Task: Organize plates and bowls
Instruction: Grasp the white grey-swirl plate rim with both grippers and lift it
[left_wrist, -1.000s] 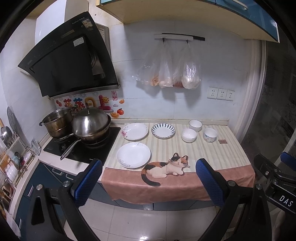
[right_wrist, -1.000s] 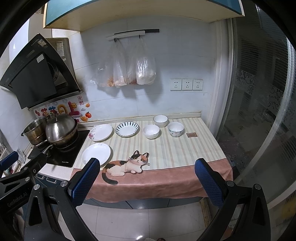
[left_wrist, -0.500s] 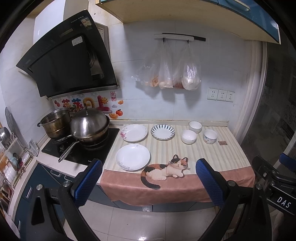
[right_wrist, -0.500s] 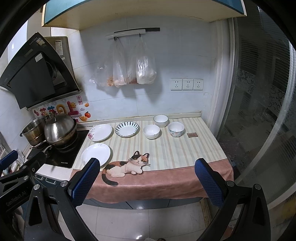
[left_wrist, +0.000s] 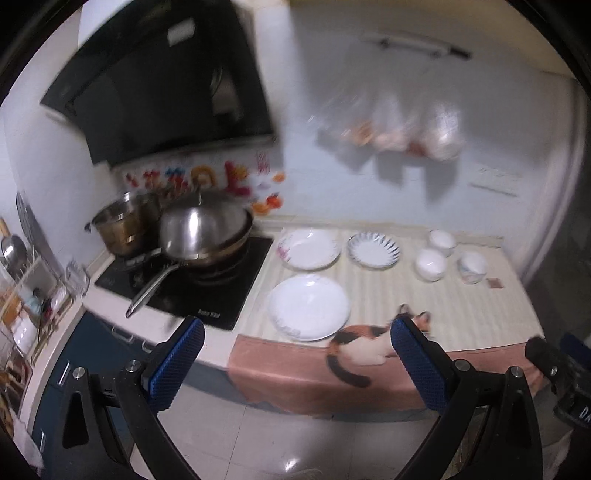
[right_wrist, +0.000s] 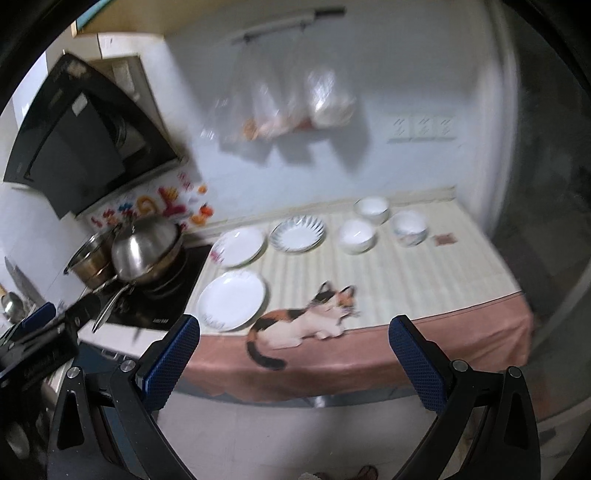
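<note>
Right now both tools are hanging out in front of the counter edge with nothing between their blue pads: the left gripper (left_wrist: 293, 350) is standing wide apart, and the right gripper (right_wrist: 293, 349) is gaping just the same, neither one touching any dish. All the crockery is sitting on the striped cloth (right_wrist: 424, 288) with the printed cat (right_wrist: 306, 321). Nearest the edge, just beside the hob (left_wrist: 192, 288), the plain white plate (left_wrist: 308, 306) is lying flat; behind it the flowered plate (left_wrist: 309, 248) and the blue-striped dish (left_wrist: 373, 250) are resting side by side, apart from one another. Farther right, three small bowls are grouped close together: the middle bowl (left_wrist: 430, 264), the back bowl (left_wrist: 441, 242) and the patterned bowl (left_wrist: 472, 266). These are looking like glazed ceramic, so I am expecting them to be stiff, fairly weighty for their size, slick under the pads and quick to chip if knocked together. A plate is probably best pinched at its raised rim, one pad above and one beneath; a bowl is likely best taken across its wall at the lip.
</note>
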